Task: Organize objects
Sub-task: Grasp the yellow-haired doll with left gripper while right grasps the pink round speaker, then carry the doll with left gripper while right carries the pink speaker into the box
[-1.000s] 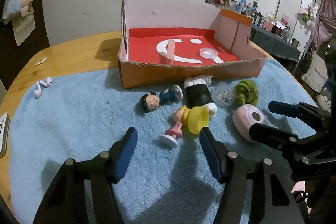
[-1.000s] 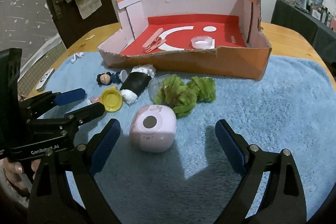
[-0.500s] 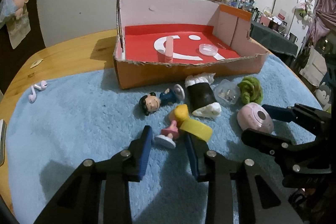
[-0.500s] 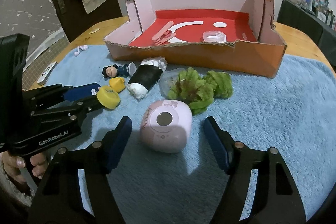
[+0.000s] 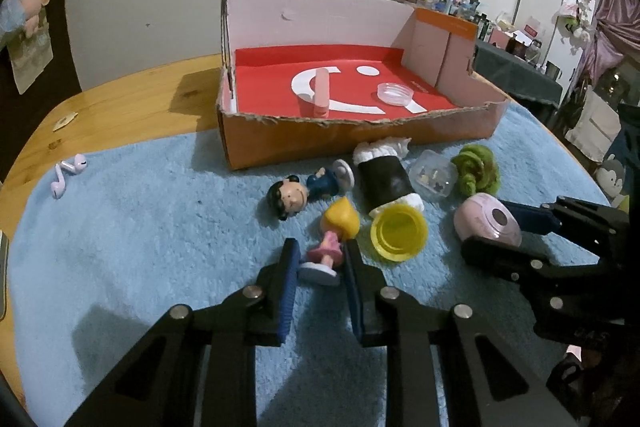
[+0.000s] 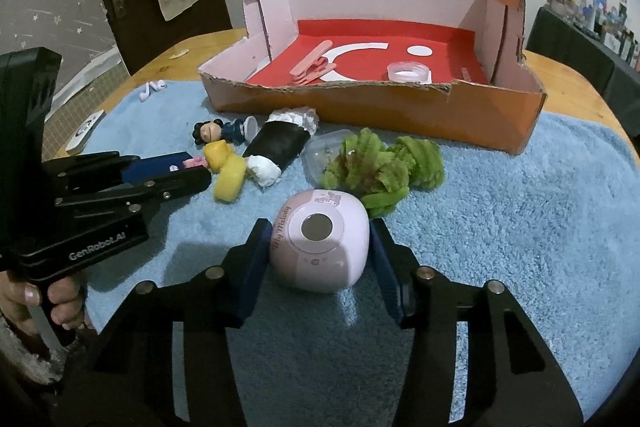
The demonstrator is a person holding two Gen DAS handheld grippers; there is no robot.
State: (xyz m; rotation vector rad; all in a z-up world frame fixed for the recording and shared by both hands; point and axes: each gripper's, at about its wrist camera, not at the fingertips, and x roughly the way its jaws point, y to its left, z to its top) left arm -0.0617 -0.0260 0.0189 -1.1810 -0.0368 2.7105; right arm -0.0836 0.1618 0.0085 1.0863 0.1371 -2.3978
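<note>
Item: pink camera toy [image 6: 318,241], rigid, smooth, light we judge; our right gripper [image 6: 318,259] jaws spread around its sides. Left gripper [image 5: 320,269] jaws bracket the blonde figurine [image 5: 334,239], contact unclear.

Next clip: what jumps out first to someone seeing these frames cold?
The orange cardboard box with its red floor, at the far edge of the blue towel. In front of it lies a jumble of small toys: the left gripper closes around a blonde doll, and the right gripper brackets a pink camera.
</note>
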